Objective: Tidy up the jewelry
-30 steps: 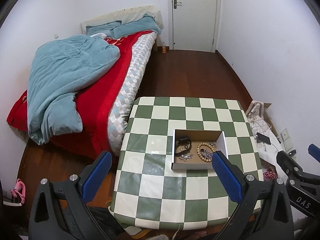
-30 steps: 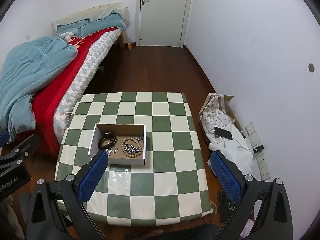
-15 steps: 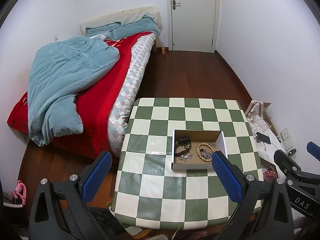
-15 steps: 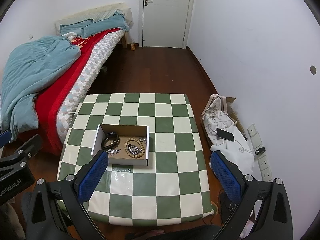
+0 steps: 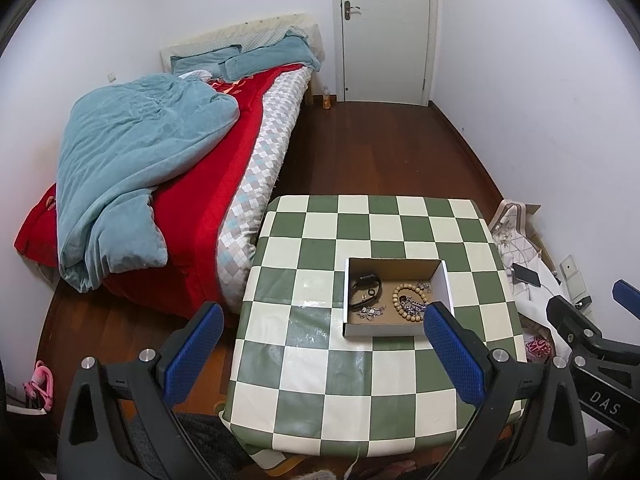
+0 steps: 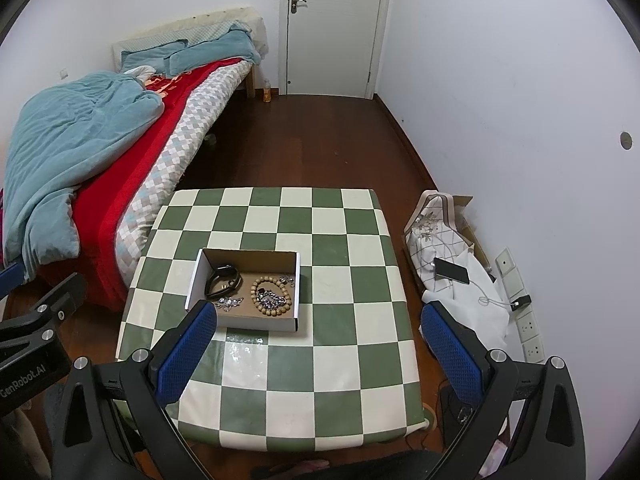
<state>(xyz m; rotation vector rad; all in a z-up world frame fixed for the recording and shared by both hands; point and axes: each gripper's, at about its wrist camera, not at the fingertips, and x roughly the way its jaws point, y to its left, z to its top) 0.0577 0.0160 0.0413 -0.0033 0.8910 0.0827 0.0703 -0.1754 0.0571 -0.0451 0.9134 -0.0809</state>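
Observation:
A shallow cardboard box [image 5: 443, 285] [image 6: 248, 256] rests on the green-and-white checkered table [image 5: 320, 360] [image 6: 344, 344]. Inside it lie a black band [image 5: 365, 289] [image 6: 222, 278], a wooden bead bracelet [image 5: 404, 309] [image 6: 260, 307], a metal chain [image 6: 274, 299] within the bead ring and small silver pieces [image 5: 370, 312] [image 6: 229, 302]. My left gripper [image 5: 320, 356] hangs open high above the table's near left part, nothing between its blue pads. My right gripper [image 6: 316, 354] is likewise open and held high, with the box just beyond its left pad.
A bed [image 5: 180, 184] with a teal duvet and red cover lies left of the table. By the right wall sit a patterned bag [image 6: 436, 236], a phone [image 6: 452, 270] on white cloth and wall sockets [image 6: 528, 320]. A closed white door [image 6: 332, 28] stands beyond dark wooden floor.
Both views have shifted slightly; the right wrist view has edged toward the table, so the box sits a little further right. Both grippers stay open and nothing in the box has moved.

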